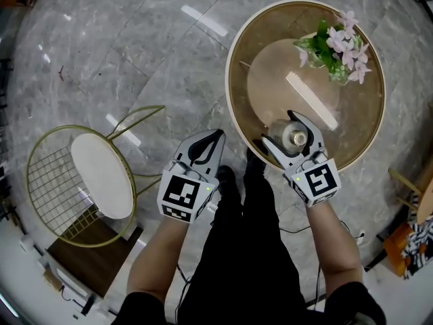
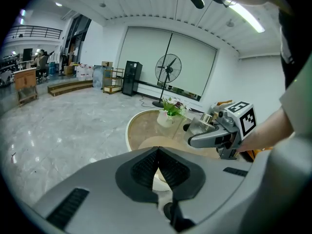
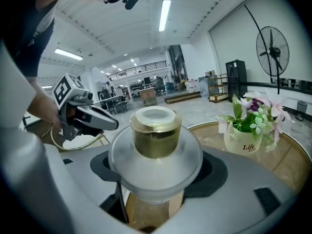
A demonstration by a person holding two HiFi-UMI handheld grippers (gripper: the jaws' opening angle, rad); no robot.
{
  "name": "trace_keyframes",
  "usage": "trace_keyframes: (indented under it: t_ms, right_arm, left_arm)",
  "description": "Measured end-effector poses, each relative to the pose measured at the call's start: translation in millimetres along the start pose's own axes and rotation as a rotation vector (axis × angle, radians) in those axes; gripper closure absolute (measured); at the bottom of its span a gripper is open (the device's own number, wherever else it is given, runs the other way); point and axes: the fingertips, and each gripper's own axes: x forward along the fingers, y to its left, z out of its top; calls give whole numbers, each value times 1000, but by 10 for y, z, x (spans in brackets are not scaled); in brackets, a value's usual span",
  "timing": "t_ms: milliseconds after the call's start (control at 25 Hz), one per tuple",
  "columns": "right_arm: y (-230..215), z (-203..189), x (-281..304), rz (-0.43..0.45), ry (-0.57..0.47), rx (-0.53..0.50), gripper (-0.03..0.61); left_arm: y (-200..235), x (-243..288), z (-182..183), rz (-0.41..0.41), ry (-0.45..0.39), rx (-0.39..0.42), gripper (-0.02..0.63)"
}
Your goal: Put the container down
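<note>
The container (image 1: 289, 135) is a frosted glass jar with a gold neck and a pale lid. My right gripper (image 1: 279, 128) is shut on it, with a finger on each side of its round body (image 3: 155, 152), and holds it upright over the near edge of the round glass-topped table (image 1: 365, 124). Whether its base touches the table is hidden. My left gripper (image 1: 215, 139) is shut on nothing and hangs over the floor to the left of the table. In the left gripper view its pads (image 2: 146, 167) meet at the tip, and the right gripper (image 2: 202, 139) with the container (image 2: 199, 126) shows beyond them.
A small white pot of pink flowers (image 1: 336, 46) stands at the table's far right side. A gold wire chair with a white seat (image 1: 100, 175) stands on the marble floor to the left. The person's black-clad legs are between the grippers. A standing fan (image 2: 167, 72) is far off.
</note>
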Motion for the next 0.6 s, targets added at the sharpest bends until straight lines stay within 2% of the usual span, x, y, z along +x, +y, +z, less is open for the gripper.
trace_keyframes:
  t_ms: [200, 360, 600]
  right_arm:
    - [-130, -161, 233, -9, 38, -38, 233]
    - [-218, -267, 640, -6, 74, -55, 233]
    - [-363, -437, 1020, 8, 128, -136, 233]
  left_arm:
    - [46, 176, -108, 1, 15, -11, 603]
    - [283, 311, -188, -2, 26, -20, 603]
    - [441, 519, -278, -5, 47, -40, 603]
